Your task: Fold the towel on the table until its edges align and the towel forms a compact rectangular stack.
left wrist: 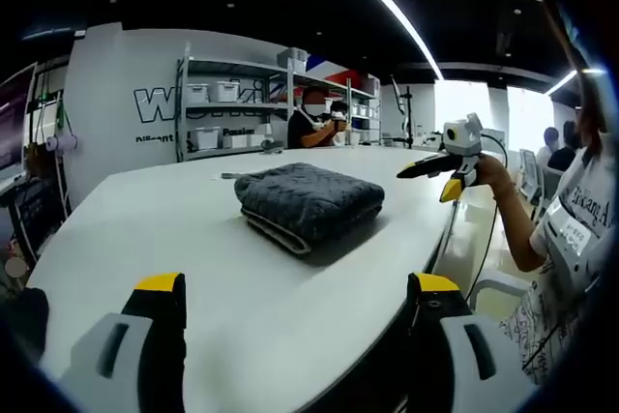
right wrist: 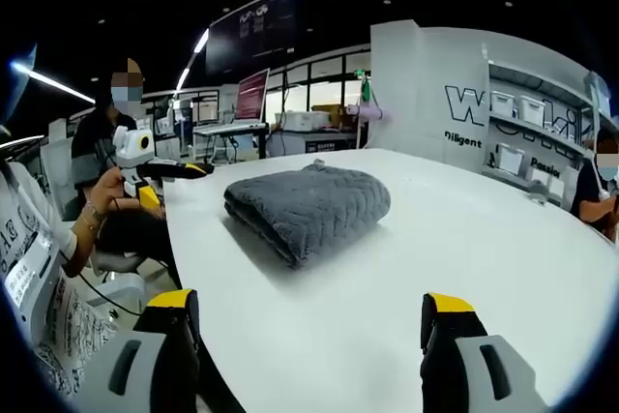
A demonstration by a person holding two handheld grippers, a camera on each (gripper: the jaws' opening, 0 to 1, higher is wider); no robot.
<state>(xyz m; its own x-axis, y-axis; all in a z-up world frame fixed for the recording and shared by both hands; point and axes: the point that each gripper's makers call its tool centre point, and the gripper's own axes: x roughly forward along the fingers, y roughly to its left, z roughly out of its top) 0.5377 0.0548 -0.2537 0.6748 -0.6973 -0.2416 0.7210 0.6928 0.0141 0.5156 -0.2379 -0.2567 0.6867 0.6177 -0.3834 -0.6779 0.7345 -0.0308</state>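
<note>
Left gripper view: left gripper (left wrist: 295, 302) jaws wide open, holding nothing; folded grey towel (left wrist: 309, 204) mid-desk (left wrist: 145, 229), bare surface all round, right gripper (left wrist: 447, 167) beyond the far edge. Right gripper view: right gripper (right wrist: 314, 321) jaws spread, nothing held; towel (right wrist: 308, 208) well clear of desk (right wrist: 503, 249) edges, folded edges stacked.

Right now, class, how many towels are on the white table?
1. The folded grey towel lies mid-table, also shown in the right gripper view. Nothing seems hidden.

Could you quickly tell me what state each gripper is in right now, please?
Left gripper: open, empty, short of the towel.
Right gripper: open, empty.
</note>
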